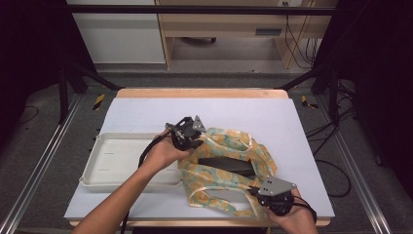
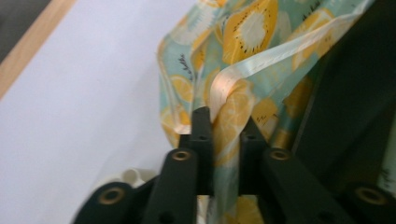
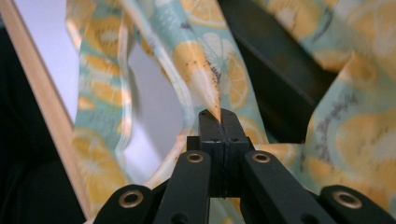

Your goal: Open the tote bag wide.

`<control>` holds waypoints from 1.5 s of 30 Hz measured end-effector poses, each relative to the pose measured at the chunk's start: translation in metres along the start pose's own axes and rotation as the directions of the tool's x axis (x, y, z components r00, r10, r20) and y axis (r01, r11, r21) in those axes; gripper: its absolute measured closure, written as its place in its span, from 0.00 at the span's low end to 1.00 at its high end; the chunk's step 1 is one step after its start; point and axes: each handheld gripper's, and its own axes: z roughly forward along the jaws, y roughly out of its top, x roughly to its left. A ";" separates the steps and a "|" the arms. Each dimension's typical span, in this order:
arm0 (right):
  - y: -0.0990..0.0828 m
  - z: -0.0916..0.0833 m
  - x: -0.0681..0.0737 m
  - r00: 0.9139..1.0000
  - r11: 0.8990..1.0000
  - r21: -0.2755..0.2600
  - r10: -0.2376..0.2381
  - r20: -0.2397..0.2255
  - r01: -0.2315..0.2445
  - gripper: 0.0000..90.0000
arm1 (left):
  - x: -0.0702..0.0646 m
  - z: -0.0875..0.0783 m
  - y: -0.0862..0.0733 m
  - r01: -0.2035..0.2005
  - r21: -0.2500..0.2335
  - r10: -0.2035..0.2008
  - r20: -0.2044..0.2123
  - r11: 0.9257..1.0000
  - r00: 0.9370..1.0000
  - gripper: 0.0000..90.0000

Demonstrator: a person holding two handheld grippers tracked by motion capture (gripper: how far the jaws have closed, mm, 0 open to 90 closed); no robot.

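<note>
Both pairs of jaws are clamped on the teal cloth apron with yellow lemon print (image 1: 229, 165).

The left gripper (image 1: 187, 139) pinches a bunched fold and the pale satin strap (image 2: 261, 58); a shallow white plastic tray (image 1: 109, 161) lies to its left. Between the grippers, a dark flat object (image 1: 226, 165) rests on the apron. The right gripper (image 3: 218, 116) grips a thin cloth edge.

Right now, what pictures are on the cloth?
Yellow-orange lemon slices on pale teal cloth, with a cream edge band; clearest in the right gripper view.
</note>
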 end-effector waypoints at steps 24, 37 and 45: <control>-0.018 0.010 0.018 0.996 0.997 0.076 -0.016 -0.089 0.022 1.00 | 0.047 0.021 0.026 0.158 -0.071 -0.166 -0.113 0.985 0.980 0.99; -0.020 0.010 0.017 0.996 0.998 0.066 -0.008 -0.088 0.014 1.00 | 0.051 0.053 0.009 0.179 0.030 -0.175 -0.098 0.983 0.980 0.98; -0.022 0.009 0.017 0.996 0.998 0.070 -0.002 -0.092 0.008 1.00 | 0.049 0.054 0.004 0.191 0.030 -0.188 -0.069 0.981 0.980 0.97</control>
